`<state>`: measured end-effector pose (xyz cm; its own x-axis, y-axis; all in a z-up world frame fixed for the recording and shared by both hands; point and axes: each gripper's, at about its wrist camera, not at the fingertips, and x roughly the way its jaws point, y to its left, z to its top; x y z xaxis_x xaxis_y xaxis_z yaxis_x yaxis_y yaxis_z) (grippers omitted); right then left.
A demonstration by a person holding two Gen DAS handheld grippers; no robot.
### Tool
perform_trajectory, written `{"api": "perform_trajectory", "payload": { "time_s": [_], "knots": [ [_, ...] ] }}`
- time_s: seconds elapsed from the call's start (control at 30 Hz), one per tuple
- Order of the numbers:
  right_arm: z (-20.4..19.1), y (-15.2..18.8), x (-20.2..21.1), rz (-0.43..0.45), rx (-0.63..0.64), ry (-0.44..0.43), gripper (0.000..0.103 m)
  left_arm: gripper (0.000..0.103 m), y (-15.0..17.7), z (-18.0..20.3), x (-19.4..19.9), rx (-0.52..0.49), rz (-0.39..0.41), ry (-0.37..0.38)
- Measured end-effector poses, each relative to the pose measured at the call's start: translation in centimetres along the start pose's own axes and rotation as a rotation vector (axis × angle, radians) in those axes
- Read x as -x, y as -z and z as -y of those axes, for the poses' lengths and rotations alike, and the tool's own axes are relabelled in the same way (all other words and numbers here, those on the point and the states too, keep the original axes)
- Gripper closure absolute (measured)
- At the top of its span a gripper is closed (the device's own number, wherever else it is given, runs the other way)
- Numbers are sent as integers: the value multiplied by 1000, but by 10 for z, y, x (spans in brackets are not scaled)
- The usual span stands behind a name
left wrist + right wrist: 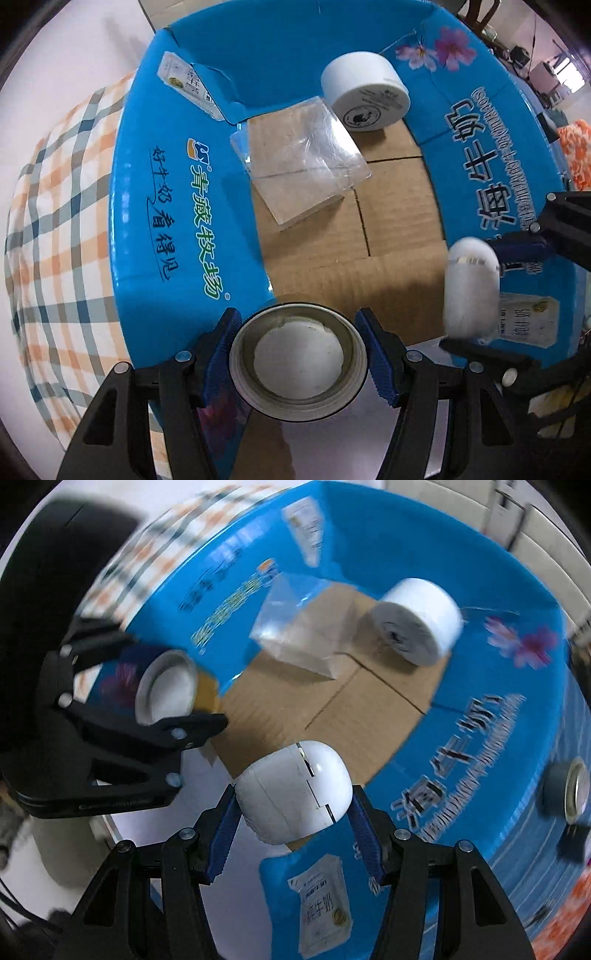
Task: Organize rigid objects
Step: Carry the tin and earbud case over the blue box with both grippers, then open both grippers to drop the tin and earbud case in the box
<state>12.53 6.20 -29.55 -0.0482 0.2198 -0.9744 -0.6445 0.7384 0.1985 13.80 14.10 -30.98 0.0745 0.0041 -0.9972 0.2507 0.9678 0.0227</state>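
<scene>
- Left gripper clenched on a round jar lid, blue pads touching its rim at 9 and 3 o'clock; open hollow side faces the camera, so its axis runs along the fingers.
- Right gripper clamped on a white capsule-shaped case; long axis runs roughly 8 to 2 o'clock in the right wrist view, rounded end toward 2, a seam and slots on the visible face.
- In the left view the same case sits at 3 o'clock, standing near upright over the box's right flap.
- Blue cardboard box, flaps open, brown floor bare at centre and toward 6 o'clock.
- Already inside: clear plastic square case, tilted, near 12 o'clock; white round jar on its side at 1 o'clock, just beside the clear case, printed base facing 6.
- Key relation: both held things hover over the box's near rim, and the free floor lies straight ahead of each gripper, toward 12 o'clock. Lid is over the near edge; capsule is over the right side.
- Judgement: lid looks nearer to bare floor, so the left hand likely drops 1st; 2 items left to place.
- Risk: 2 grippers close together at the near corner, may bump.
- Right view is motion-blurred; box print unreadable there.
- Checked cloth lies under the box at 9 o'clock.
</scene>
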Motion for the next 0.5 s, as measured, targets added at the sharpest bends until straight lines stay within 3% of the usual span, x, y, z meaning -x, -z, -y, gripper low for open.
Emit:
{"api": "perform_trajectory", "payload": {
  "time_s": [0.13, 0.3, 0.5],
  "knots": [
    [-10, -3, -15, -60, 91, -23, 42, 41, 2, 3, -3, -31, -12, -17],
    [-11, -6, -36, -114, 108, -5, 42, 41, 5, 4, -9, -44, -34, -41],
    [-8, -6, -44, -108, 97, -9, 42, 41, 5, 12, -10, -41, -46, -44]
  ]
}}
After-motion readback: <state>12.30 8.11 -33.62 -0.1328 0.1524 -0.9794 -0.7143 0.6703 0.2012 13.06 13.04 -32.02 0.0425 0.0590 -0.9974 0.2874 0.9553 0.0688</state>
